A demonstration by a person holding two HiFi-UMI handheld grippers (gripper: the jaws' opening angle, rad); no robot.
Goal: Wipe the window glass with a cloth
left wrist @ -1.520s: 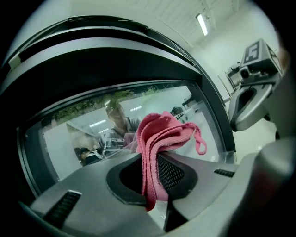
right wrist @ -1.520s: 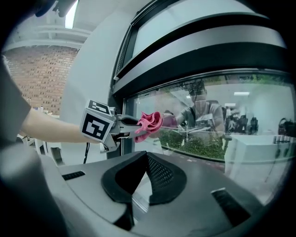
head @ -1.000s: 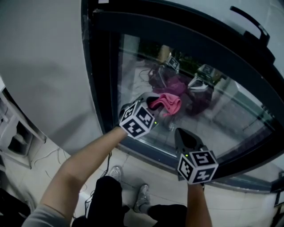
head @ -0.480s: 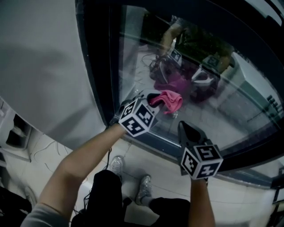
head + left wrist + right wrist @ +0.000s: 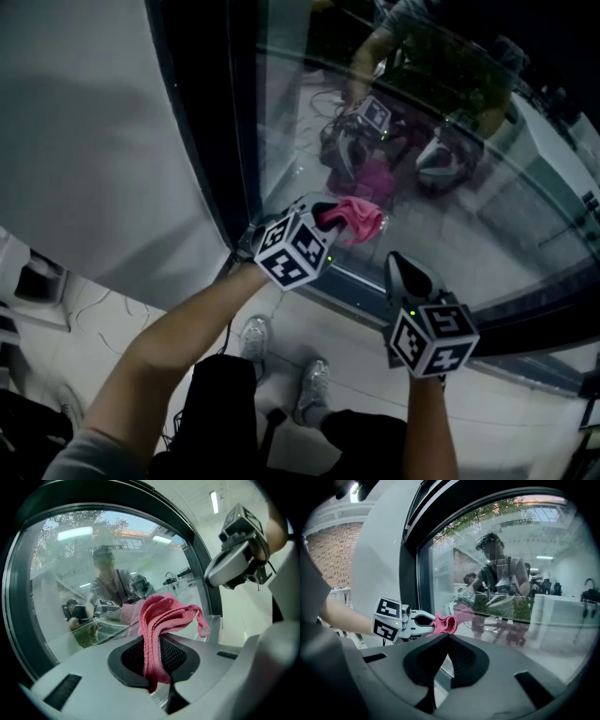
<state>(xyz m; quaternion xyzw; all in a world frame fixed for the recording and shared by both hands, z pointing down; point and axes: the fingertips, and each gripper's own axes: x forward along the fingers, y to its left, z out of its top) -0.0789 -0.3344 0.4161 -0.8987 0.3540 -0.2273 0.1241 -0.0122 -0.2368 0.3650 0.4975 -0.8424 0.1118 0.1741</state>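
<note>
Large clear window glass [image 5: 469,178] fills centre and right, set in a dark metal frame [image 5: 202,141]. Pale grey wall [image 5: 84,141] at left. Left gripper [image 5: 322,217] is clamped on the folded pink cloth [image 5: 358,217], mid-frame by the pane's lower corner. Right gripper [image 5: 405,270], lower right, has its jaws together and holds nothing.

Head view: I find it set high and facing steeply down. The person's arms [image 5: 187,347] enter from 6 o'clock, and the window glass [image 5: 441,187] fills 12 to 3 o'clock.

Left gripper view: it rides on the left gripper [image 5: 323,217], looks along its jaws and sits close to the window glass. The right gripper [image 5: 213,576] shows at 2 o'clock.

Right gripper view: it faces the same window glass, with the left gripper at 9 o'clock.

All three views share the window glass and the cloth [image 5: 445,624].
</note>
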